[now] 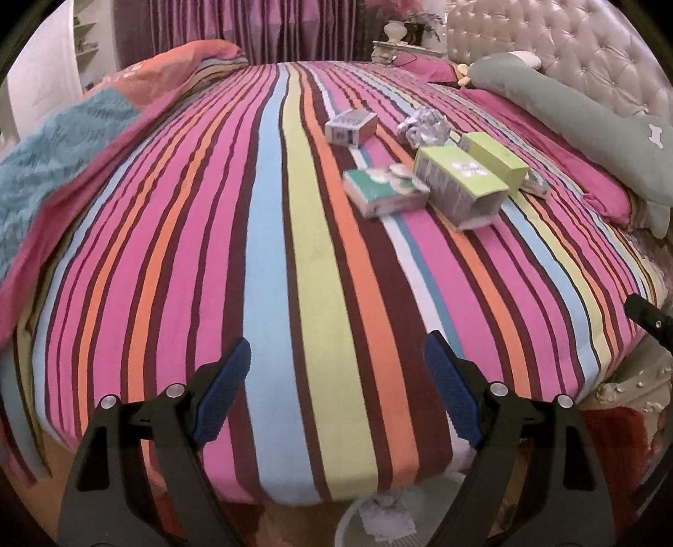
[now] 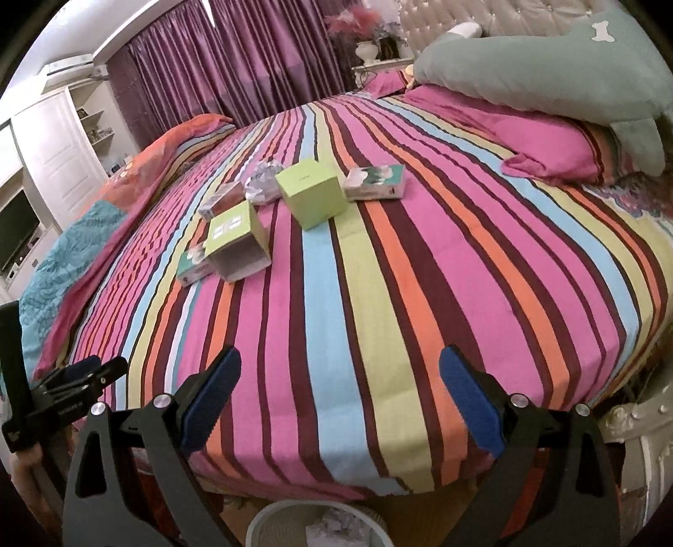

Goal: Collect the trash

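Several pieces of trash lie in a cluster on the striped bed [image 1: 269, 252]: an open-ended lime green carton [image 1: 460, 185] [image 2: 237, 246], a second lime green box [image 1: 498, 157] [image 2: 313, 195], a teal-and-white packet [image 1: 385, 193] [image 2: 191, 269], another teal packet [image 2: 376, 181], a small grey box [image 1: 351, 126] [image 2: 218, 204] and crumpled silver paper [image 1: 425, 126] [image 2: 263, 183]. My left gripper [image 1: 336, 391] is open and empty over the bed's near edge, far short of the trash. My right gripper [image 2: 340, 399] is likewise open and empty. A round bin [image 2: 315, 526] [image 1: 395, 517] with paper inside sits below the bed edge.
A grey-green plush pillow [image 2: 547, 71] and pink pillow [image 2: 555, 143] lie by the tufted headboard [image 1: 568, 38]. A folded teal and orange quilt [image 1: 63, 143] runs along the left side. Purple curtains [image 2: 252, 54], a white cabinet [image 2: 54, 155] and a nightstand vase [image 2: 366, 50] stand behind.
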A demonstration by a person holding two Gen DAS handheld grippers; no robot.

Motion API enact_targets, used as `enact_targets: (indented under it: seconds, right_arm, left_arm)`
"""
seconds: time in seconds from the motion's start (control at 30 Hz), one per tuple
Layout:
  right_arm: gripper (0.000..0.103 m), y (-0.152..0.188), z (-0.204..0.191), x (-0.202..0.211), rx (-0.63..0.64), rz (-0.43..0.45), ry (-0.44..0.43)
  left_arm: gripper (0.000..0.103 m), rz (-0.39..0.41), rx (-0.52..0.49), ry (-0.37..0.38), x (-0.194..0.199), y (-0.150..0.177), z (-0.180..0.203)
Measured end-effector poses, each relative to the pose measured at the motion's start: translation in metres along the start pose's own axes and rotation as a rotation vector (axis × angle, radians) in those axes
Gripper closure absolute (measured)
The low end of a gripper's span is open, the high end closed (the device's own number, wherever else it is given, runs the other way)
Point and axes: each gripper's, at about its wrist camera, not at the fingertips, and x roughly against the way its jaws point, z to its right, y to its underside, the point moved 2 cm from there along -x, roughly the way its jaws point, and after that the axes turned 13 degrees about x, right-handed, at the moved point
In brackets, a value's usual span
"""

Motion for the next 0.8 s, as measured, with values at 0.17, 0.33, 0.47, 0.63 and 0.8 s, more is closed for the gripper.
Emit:
enact_targets:
  seconds: [0.17, 0.33, 0.47, 0.63, 0.8]
  right_arm:
    - [0.012, -0.012, 0.004, -0.011, 0.000, -0.001, 0.005]
    - [0.012, -0.023, 0.006, -0.024, 0.005, -0.002, 0.005]
    - [0.012, -0.032, 0.007, -0.034, 0.020, -0.006, 0.010]
    - [0.012, -0.043, 0.012, -0.047, 0.021, -0.009, 0.019]
    - [0.012, -0.049, 0.023, -0.061, 0.003, -0.023, 0.040]
  left_arm:
    - [0.021, 0.008, -0.021, 0.020, -0.016, -0.022, 0.010]
    - [0.021, -0.006, -0.021, 0.033, -0.034, -0.041, 0.018]
    - [0.021, -0.005, -0.045, 0.030, -0.047, -0.057, 0.026]
    - [0.021, -0.014, -0.075, 0.039, -0.065, -0.074, 0.035]
    - [0.021, -0.035, -0.128, 0.053, -0.081, -0.080, 0.043]
